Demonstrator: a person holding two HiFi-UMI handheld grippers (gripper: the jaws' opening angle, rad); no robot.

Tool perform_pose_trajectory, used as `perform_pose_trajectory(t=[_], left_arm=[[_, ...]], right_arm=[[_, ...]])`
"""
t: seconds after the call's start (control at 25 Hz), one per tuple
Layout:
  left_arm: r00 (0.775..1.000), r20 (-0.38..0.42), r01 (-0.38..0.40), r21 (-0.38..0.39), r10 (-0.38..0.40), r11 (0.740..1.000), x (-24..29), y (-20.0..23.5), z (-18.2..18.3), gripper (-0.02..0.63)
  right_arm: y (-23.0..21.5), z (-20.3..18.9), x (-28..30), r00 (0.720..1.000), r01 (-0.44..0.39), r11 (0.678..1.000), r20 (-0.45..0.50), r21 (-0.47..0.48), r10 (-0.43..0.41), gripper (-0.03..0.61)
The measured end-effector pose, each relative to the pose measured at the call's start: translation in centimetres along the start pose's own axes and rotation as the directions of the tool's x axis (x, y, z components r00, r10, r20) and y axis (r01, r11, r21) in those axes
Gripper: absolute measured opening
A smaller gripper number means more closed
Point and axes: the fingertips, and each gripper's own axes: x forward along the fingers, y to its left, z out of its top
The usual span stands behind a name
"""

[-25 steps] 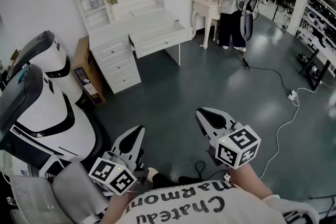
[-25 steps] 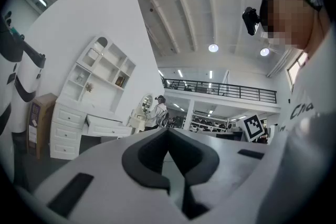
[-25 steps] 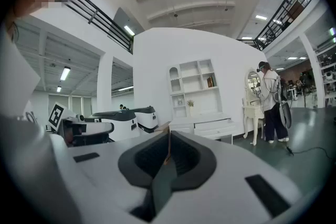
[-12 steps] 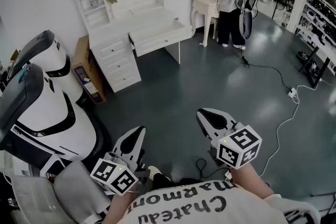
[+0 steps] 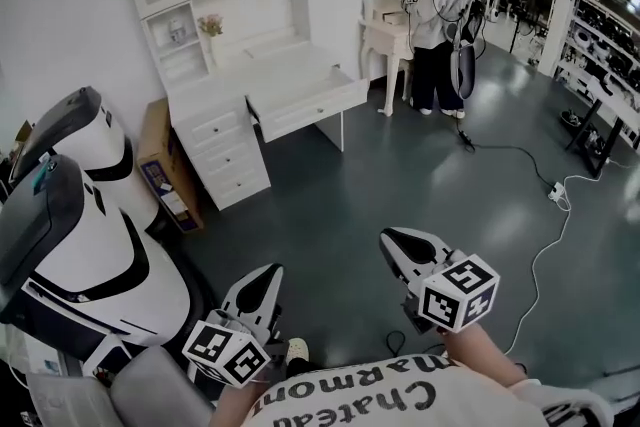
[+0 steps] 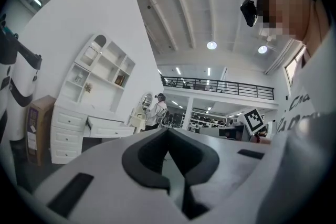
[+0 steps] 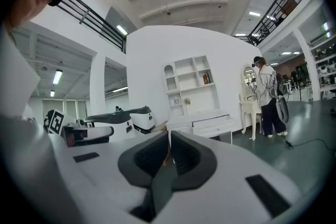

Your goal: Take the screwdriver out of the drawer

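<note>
The white desk (image 5: 235, 85) stands far across the room, with its wide drawer (image 5: 310, 103) pulled out; no screwdriver shows at this distance. My left gripper (image 5: 268, 273) and right gripper (image 5: 388, 237) hang low in the head view, close to my body, pointing level toward the desk. Both are shut with nothing between the jaws. In the left gripper view the gripper (image 6: 168, 131) has its pads together, with the drawer (image 6: 107, 127) small behind them. The right gripper view shows that gripper (image 7: 169, 134) shut too, and the desk (image 7: 202, 124) just beyond its tip.
A large white and black machine (image 5: 80, 225) fills the left side, with a cardboard box (image 5: 165, 165) between it and the desk. A person (image 5: 440, 25) stands at a vanity table (image 5: 392, 20) in the back. A white cable (image 5: 545, 215) trails over the dark floor at right.
Both grippers have moved forward over the floor toward the desk, which now sits lower and a little larger in the head view. Their jaws stay shut.
</note>
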Motion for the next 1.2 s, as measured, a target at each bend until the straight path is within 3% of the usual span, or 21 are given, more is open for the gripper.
perform_pose_trajectory(t=[0.28,0.76,1.2], left_arm=[[0.995,-0.031,0.098,-0.024,-0.098,0.995,5.0,8.5,3.1,0.023],[0.990,-0.028,0.137,-0.039,-0.138,0.990,7.4,23.6,8.2,0.023],[0.984,-0.057,0.169,-0.030,-0.170,0.985,8.8,29.1,7.7,0.023]], right_arm=[[-1.5,1.3,8.8,0.995,0.098,0.995,-0.015,0.012,-0.098,0.035],[1.1,2.9,23.9,0.993,0.120,0.992,0.009,0.041,-0.120,0.035],[1.6,1.2,29.8,0.987,0.150,0.987,-0.063,0.052,-0.146,0.035]])
